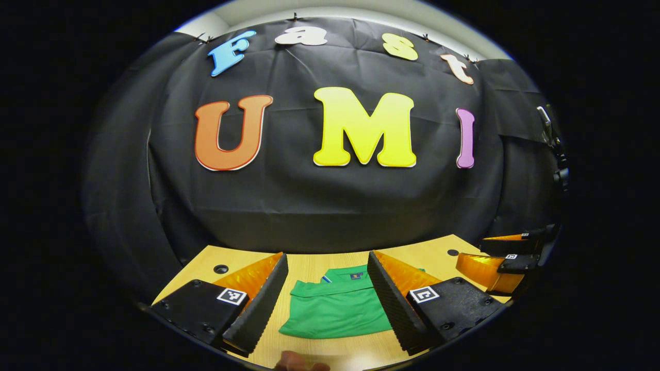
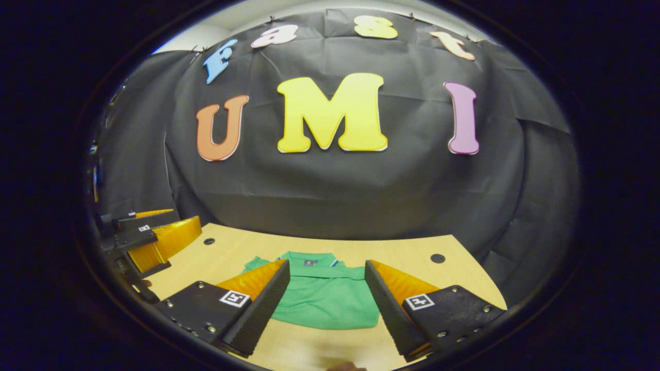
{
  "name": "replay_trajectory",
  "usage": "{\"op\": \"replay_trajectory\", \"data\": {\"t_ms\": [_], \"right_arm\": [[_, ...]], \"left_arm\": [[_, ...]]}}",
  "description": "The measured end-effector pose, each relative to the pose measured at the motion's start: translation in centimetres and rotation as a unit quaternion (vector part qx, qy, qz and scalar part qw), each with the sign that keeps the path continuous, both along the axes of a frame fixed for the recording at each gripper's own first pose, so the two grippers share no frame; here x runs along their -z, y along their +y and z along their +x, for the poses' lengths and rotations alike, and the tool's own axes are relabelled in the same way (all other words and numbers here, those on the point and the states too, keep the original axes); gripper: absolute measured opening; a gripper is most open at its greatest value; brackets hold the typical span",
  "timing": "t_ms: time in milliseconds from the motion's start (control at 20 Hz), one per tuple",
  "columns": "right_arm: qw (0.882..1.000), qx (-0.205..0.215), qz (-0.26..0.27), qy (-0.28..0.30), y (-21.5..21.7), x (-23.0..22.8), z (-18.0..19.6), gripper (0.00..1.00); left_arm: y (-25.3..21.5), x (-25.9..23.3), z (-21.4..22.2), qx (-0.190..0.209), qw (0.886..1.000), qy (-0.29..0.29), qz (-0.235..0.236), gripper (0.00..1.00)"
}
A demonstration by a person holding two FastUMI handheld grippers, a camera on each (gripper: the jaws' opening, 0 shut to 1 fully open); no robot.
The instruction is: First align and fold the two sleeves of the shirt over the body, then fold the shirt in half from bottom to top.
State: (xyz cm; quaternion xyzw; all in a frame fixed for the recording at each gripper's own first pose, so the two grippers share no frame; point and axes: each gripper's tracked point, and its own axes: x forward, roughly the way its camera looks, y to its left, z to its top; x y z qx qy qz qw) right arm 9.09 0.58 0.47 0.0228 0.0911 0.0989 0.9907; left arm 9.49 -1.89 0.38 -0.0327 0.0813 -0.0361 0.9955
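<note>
Left claw (image 1: 327, 293) and right claw (image 2: 325, 299) both hang released, fingers spread wide and grasping nothing, above the green shirt (image 1: 337, 309), which lies as a compact rectangle near the front of the counter (image 1: 309, 260), collar at its far edge. We judge both sleeve folds and the bottom-to-top fold done, with little left but withdrawing. The left gripper view catches a fingertip (image 1: 299, 362) at the counter's near edge; the right gripper view shows the shirt's whole outline.

One green shirt (image 1: 337, 312), folded, is seen on one wooden table (image 1: 330, 260). Two grippers are counted: the left gripper (image 1: 327, 293) and the right gripper (image 2: 327, 296), each with two fingers. Two round holes (image 2: 437, 258) are counted in the tabletop.
</note>
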Motion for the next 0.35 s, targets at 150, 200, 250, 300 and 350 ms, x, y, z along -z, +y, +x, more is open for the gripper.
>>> {"op": "replay_trajectory", "data": {"t_ms": [150, 200, 250, 300, 350], "right_arm": [[1.000, 0.012, 0.013, -0.009, -1.1, -0.7, -3.0, 0.94], [1.000, 0.017, 0.015, -0.015, -1.5, -1.1, -3.9, 0.94], [0.999, 0.023, 0.015, -0.024, -2.1, -1.3, -4.7, 0.94], [0.999, 0.029, 0.015, -0.032, -2.5, -1.6, -5.5, 0.94], [0.999, 0.030, 0.016, -0.035, -2.6, -1.5, -6.3, 0.94]], "left_arm": [[1.4, -0.3, -2.6, -0.015, 1.000, -0.002, -0.001, 0.99], [1.9, -0.6, -3.5, -0.021, 1.000, -0.006, -0.001, 0.99], [2.0, -0.6, -4.3, -0.024, 1.000, -0.009, -0.004, 0.99], [2.1, -0.8, -5.2, -0.026, 1.000, -0.011, -0.005, 0.99], [2.3, -0.9, -6.1, -0.028, 1.000, -0.014, -0.003, 0.99]]}}
